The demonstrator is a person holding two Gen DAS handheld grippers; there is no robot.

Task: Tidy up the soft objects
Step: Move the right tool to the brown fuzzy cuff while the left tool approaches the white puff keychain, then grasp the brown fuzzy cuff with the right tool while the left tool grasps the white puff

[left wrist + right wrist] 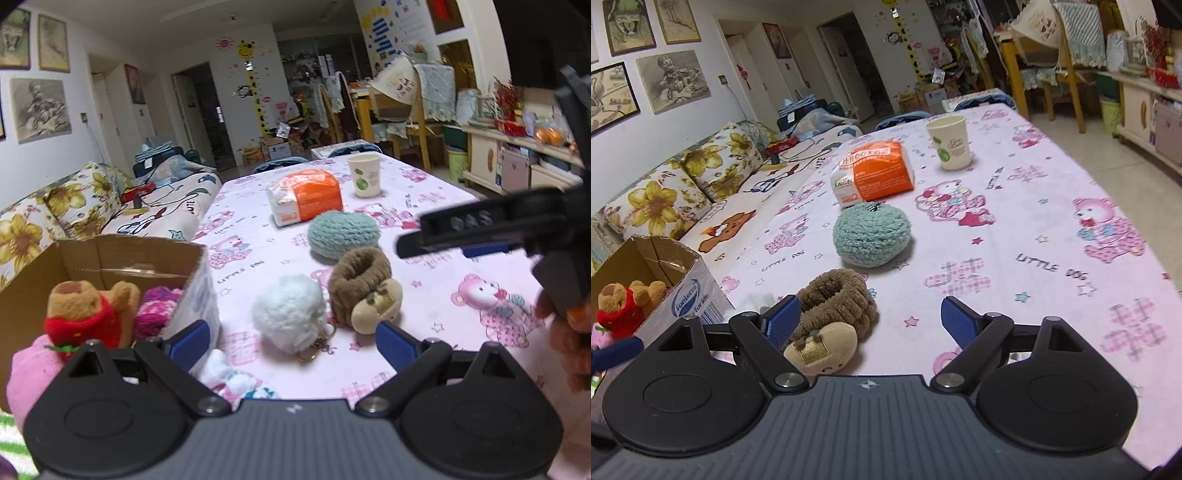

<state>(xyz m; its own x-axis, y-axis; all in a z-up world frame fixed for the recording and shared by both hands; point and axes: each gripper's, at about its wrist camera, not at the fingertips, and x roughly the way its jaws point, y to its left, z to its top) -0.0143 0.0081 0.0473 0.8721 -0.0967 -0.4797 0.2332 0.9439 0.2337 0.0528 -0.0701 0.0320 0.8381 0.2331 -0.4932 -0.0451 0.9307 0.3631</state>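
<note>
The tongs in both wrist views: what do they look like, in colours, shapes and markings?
Both the left tongs and right tongs have black angular linkage arms with silver pivot screws, blue ribbed fingertip pads, round black discs either side, and a grey ridged centre body with a small white mark. No cables show.

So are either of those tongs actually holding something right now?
No, nothing is held. The left tongs stand open over the fluffy white pompom keychain, and the right tongs stand open beside the brown plush slipper toy.
</note>
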